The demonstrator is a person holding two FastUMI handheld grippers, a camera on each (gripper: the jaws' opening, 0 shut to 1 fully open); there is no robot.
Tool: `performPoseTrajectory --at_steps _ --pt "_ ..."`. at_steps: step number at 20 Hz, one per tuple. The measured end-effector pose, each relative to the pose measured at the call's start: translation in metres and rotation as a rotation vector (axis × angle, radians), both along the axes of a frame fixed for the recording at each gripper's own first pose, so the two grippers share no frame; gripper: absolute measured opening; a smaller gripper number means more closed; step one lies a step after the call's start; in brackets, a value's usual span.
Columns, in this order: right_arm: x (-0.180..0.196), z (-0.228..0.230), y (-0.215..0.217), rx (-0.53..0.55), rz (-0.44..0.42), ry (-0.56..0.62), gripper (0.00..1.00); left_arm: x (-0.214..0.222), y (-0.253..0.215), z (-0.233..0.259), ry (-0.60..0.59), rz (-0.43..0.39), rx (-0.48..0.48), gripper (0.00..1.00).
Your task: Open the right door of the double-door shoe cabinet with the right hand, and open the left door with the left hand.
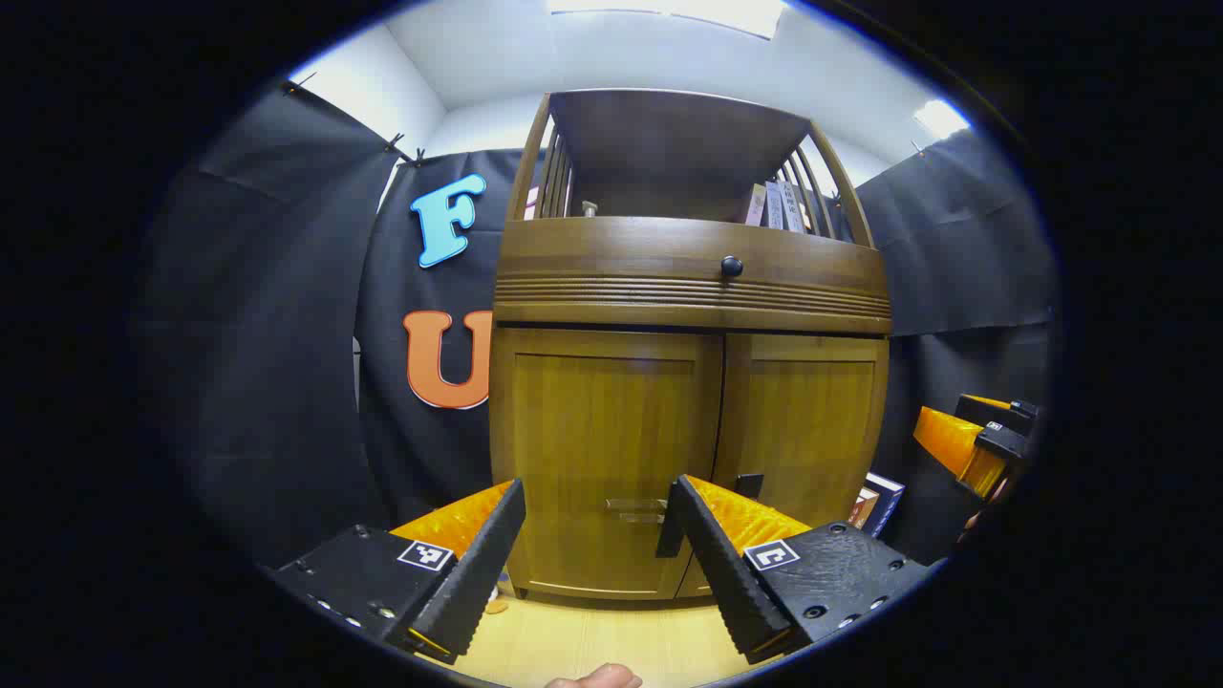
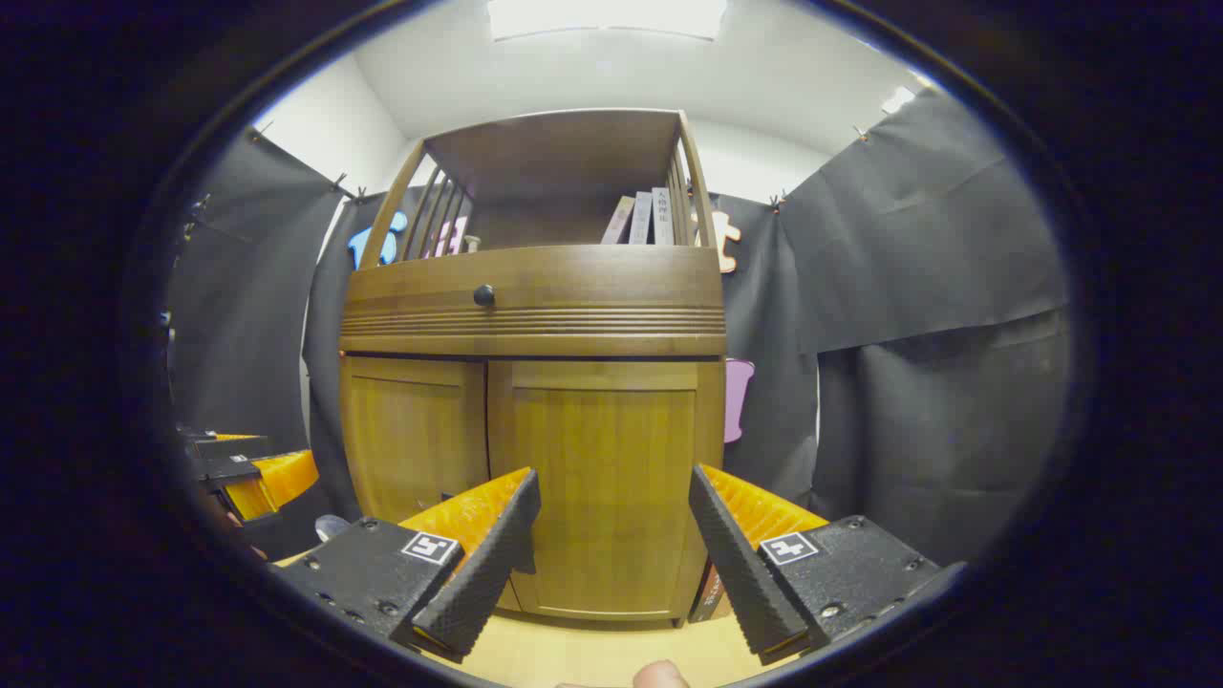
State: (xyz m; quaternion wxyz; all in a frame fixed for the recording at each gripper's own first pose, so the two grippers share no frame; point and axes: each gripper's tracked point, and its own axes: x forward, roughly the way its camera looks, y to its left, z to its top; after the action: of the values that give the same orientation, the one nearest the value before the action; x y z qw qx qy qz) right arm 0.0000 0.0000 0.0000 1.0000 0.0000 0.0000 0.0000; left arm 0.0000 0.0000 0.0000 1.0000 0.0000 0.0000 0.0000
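Both doors shut. Left gripper [image 1: 592, 554] fingers apart, holding nothing; left door [image 1: 607, 459] straight ahead, its handle [image 1: 635, 509] partly hidden between them. Right gripper [image 2: 611, 559] likewise spread; right door [image 2: 607, 478] ahead, handle hidden behind its left finger.

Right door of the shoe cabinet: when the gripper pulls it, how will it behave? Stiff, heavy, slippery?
The right door looks like a rigid framed wood panel, so it probably swings as one piece without flexing. Its glossy finish may be slippery on the flat face; the handle is likely the better hold. The right gripper is open, clear of it.
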Motion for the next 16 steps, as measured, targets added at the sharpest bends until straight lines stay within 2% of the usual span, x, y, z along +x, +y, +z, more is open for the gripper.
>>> performPoseTrajectory --at_steps 1,6,8,9,10,16 --pt "-0.002 0.000 0.002 0.006 0.020 0.003 1.00 -0.001 -0.001 -0.001 0.012 0.002 0.001 0.95" --pt "0.000 -0.003 0.007 -0.002 0.048 0.012 1.00 -0.006 0.003 -0.005 0.029 0.038 -0.001 0.95" --pt "0.002 -0.007 0.013 -0.005 0.068 0.023 1.00 -0.012 0.012 -0.012 0.055 0.076 -0.012 0.95" --pt "0.003 -0.008 0.014 -0.006 0.075 0.030 1.00 -0.015 0.016 -0.013 0.059 0.087 -0.021 0.84" --pt "0.004 -0.010 0.016 -0.006 0.081 0.035 1.00 -0.018 0.017 -0.014 0.063 0.091 -0.029 0.95" --pt "0.018 -0.027 0.031 -0.019 0.114 0.093 1.00 -0.039 0.043 -0.015 0.060 0.160 -0.010 0.95"
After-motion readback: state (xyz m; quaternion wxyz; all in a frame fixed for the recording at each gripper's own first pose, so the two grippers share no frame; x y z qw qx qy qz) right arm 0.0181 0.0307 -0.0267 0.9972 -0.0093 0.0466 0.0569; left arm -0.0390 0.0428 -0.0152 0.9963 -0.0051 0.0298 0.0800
